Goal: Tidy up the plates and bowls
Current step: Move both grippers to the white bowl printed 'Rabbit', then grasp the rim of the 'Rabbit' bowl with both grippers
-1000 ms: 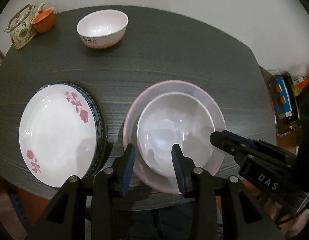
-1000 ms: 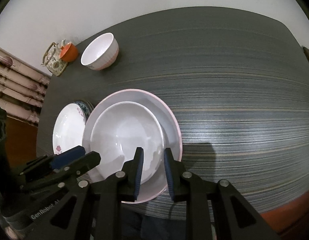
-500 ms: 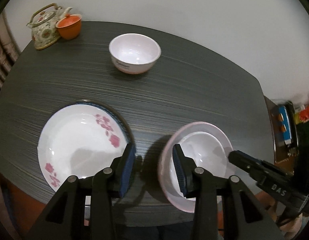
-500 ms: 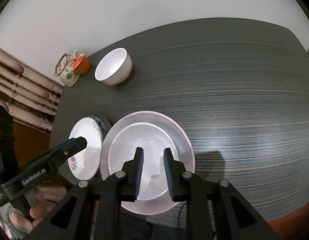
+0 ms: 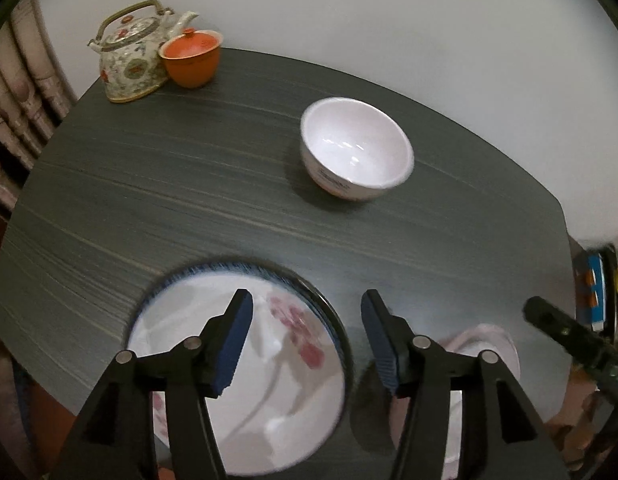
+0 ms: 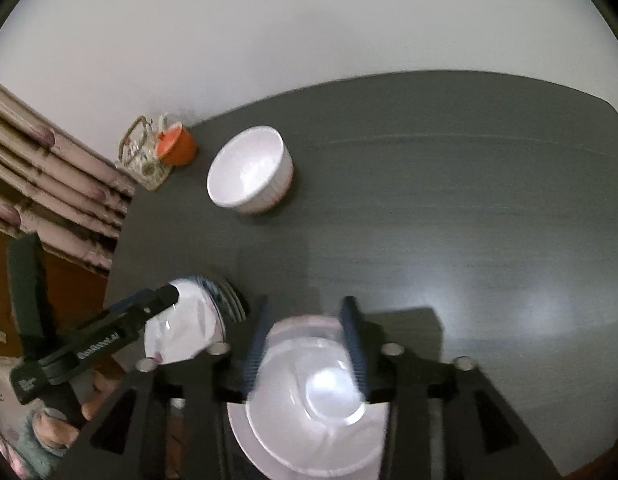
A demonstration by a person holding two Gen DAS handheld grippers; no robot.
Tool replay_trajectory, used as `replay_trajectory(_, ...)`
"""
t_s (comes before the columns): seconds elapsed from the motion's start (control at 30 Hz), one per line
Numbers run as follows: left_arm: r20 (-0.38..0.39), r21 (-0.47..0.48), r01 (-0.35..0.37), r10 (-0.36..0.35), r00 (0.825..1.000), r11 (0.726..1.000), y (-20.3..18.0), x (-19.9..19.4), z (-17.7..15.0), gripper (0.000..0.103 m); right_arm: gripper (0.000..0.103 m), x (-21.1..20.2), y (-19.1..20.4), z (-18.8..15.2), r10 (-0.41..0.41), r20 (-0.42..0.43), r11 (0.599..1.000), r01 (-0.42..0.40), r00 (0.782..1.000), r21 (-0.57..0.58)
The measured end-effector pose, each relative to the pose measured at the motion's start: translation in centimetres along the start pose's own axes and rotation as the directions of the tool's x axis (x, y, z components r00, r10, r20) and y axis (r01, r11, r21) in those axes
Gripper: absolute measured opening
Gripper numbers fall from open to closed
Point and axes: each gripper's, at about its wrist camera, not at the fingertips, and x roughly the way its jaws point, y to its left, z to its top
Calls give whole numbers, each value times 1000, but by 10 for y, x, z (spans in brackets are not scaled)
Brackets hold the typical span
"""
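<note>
Dark grey worktop [image 5: 189,184] against a white wall, striped curtain off to the left.

Left gripper [image 5: 305,336]: jaws opening, nothing between them, only the flower plate [image 5: 269,380] below. Right gripper [image 6: 305,344]: jaws opening too, empty, over the shallow bowl [image 6: 317,412].

Flower plate: on top of a blue-rimmed stack [image 6: 229,300], near the front edge. Shallow bowl: sitting inside the pink plate [image 6: 245,432], just beside the stack.

Done so far, by the look of it: plates piled up, one bowl parked on a plate.

Left to do, most likely: the deep white bowl [image 5: 357,148], alone and well apart near the back. Probably to go with the other bowl.

Teapot [image 5: 129,52] and orange cup [image 5: 193,60] in the far corner, touching, out of the way.
</note>
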Motion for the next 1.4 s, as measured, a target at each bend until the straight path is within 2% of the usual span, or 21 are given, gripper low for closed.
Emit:
replay_trajectory(0.23, 16, -54, -5, 6, 1000, 999, 18, 22, 46, 53, 43, 34, 24, 42, -32, -15, 999, 32, 999, -42)
replay_trajectory(0.43, 33, -130, 56, -52, 998, 990, 28, 42, 89, 53, 43, 70, 32, 71, -33, -32, 999, 32, 999, -16)
replay_trajectory(0.57, 17, -137, 62, -60, 998, 989, 32, 59, 107, 52, 43, 95, 28, 87, -44, -55, 999, 45, 998, 21)
replay_trajectory(0.83, -46, -139, 68, -76, 996, 988, 33, 95, 119, 51, 43, 134, 16, 98, -55, -89, 996, 61, 994, 67)
replay_trajectory(1.1, -88, -129, 70, -82, 993, 989, 30, 121, 122, 33, 42, 157, 12, 100, -32, -101, 994, 43, 994, 101)
replay_trajectory(1.17, -90, -125, 94, -106, 990, 988, 27, 124, 123, 25, 26, 160, 12, 98, -7, -107, 994, 19, 994, 105)
replay_trajectory(1.23, -87, -105, 104, -114, 990, 989, 22, 125, 122, 18, 20, 162, 11, 96, 11, -113, 992, 3, 994, 124)
replay_trajectory(1.27, -88, -99, 106, -115, 990, 989, 21, 124, 122, 15, 20, 162, 9, 96, 21, -113, 991, -6, 993, 135)
replay_trajectory(1.4, -98, -95, 95, -104, 990, 991, 18, 122, 115, 14, 19, 158, 8, 93, 33, -114, 989, -16, 993, 146)
